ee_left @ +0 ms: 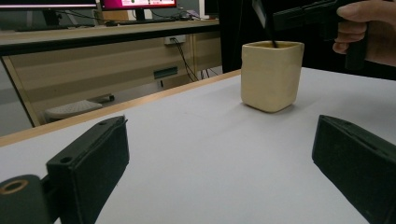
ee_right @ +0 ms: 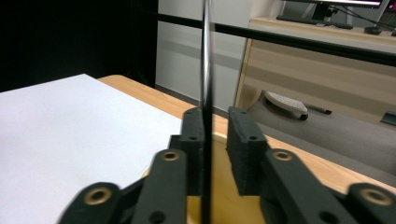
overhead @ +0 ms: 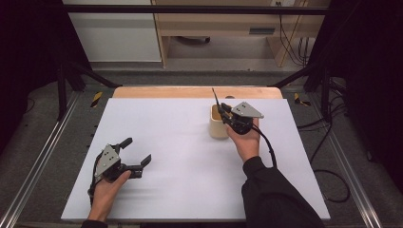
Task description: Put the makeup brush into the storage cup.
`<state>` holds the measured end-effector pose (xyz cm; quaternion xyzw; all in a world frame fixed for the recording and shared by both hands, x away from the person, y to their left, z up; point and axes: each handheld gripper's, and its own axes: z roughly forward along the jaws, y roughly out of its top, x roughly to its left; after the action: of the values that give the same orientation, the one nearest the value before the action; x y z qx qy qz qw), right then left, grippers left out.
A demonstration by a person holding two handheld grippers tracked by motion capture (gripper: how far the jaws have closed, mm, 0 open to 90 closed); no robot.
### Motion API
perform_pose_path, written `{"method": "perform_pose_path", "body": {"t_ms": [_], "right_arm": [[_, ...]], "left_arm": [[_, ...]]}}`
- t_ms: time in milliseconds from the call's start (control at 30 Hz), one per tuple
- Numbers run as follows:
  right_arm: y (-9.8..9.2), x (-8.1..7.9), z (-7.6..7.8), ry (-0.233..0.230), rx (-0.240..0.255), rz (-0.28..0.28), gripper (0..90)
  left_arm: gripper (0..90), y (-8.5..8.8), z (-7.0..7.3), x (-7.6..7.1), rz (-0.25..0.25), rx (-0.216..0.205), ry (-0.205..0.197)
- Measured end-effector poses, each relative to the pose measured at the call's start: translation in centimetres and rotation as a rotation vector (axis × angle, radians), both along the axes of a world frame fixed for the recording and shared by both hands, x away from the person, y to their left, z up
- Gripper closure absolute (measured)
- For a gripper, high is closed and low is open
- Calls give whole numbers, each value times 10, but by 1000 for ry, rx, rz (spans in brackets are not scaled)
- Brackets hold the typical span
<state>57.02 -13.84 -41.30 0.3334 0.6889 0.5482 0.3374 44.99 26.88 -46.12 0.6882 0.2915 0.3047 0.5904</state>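
Our left gripper (overhead: 137, 153), nearest us, rests on the white table (overhead: 180, 156) with jaws spread wide. Our right gripper (ee_right: 215, 140) shows a gap around a thin black rod (ee_right: 207, 70), unseen from above, over the cream cup (ee_left: 271, 74). Beyond stand wooden desks (ee_left: 116, 51).

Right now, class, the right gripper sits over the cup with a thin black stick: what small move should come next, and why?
Probably open the right gripper slightly: the stick already stands in the cream cup, with the jaws nearly closed around it.
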Motion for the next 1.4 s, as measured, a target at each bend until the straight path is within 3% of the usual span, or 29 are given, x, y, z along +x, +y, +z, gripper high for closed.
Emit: {"method": "perform_pose_path", "body": {"t_ms": [133, 333, 600, 800, 967, 1400], "right_arm": [[-3, -7, 5, -10, -16, 15, 679], [-8, -13, 11, -25, -9, -5, 587], [-8, -13, 12, -9, -5, -35, 401], [-6, -12, 13, 26, 7, -70, 190], [-5, -12, 12, 50, 9, -63, 74], [-6, -23, 18, 58, 10, -37, 62]], "left_arm": [[37, 0, 0, 0, 2, 0, -1], [37, 0, 0, 0, -1, 3, 0], [36, 1, 0, 0, 0, 1, -1], [36, 1, 0, 0, 0, -1, 0], [34, 3, 0, 0, 2, 1, 1], [33, 3, -1, 0, 4, 1, -1]]}}
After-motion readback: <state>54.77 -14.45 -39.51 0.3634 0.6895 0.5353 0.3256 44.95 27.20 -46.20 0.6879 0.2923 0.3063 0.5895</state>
